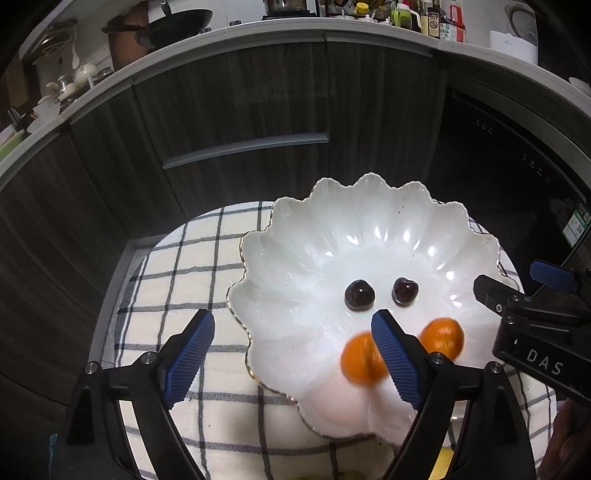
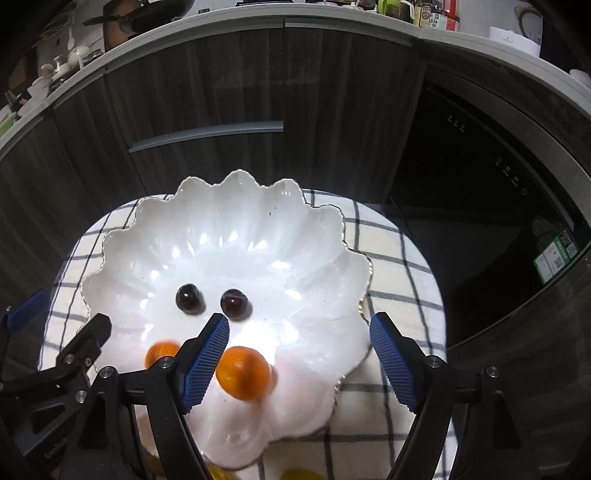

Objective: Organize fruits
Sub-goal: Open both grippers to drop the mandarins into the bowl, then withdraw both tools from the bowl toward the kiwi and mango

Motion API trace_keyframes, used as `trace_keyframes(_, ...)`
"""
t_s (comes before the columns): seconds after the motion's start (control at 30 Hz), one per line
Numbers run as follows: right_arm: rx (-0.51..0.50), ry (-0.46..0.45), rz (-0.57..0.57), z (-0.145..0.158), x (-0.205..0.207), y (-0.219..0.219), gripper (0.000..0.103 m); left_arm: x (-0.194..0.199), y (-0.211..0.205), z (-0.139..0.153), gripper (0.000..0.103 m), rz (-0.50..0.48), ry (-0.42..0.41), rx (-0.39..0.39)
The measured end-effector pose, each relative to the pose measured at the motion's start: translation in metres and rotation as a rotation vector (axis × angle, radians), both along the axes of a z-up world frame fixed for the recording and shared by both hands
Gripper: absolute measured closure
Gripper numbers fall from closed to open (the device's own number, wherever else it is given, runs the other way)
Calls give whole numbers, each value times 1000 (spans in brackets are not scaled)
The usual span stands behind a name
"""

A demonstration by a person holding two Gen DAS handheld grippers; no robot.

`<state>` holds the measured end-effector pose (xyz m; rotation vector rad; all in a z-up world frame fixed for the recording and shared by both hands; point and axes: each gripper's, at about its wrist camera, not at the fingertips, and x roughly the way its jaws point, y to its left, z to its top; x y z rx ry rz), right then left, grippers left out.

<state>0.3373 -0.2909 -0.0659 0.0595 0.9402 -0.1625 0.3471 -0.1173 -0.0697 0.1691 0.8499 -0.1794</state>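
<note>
A white scalloped bowl [image 1: 306,236] [image 2: 122,254] sits on a checked cloth. In it lie two dark cherries [image 1: 359,294] [image 1: 404,291], which also show in the right wrist view [image 2: 189,298] [image 2: 235,303], and two small orange fruits, blurred [image 1: 360,360] [image 1: 443,338] [image 2: 243,373] [image 2: 160,353]. My left gripper [image 1: 291,326] is open and empty above the bowl's near left rim. My right gripper [image 2: 299,332] is open and empty above the bowl's near right side; it also shows at the right edge of the left wrist view [image 1: 517,291].
The checked cloth [image 1: 192,266] [image 2: 399,266] covers a small round table. Dark wood cabinets [image 1: 240,118] and a dark appliance door [image 1: 517,166] stand behind. A cluttered counter [image 1: 424,22] runs above. Yellow objects [image 2: 295,474] peek from under the bowl's near edge.
</note>
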Motion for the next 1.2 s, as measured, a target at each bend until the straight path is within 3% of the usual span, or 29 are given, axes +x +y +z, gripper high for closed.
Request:
trace_keyframes(0.37,-34,-44,-39,18,-42,-4,24,-33,2,17,11,-10,-42,22)
trace_keyframes(0.77,-43,-127,-93,37,-96,-4,24,-83,7,33,11,-45,-93,-6)
trace_keyframes(1.2,-51,-125,-131,21,-150,-4,24,-137,7,17,11,-111,-98,-22)
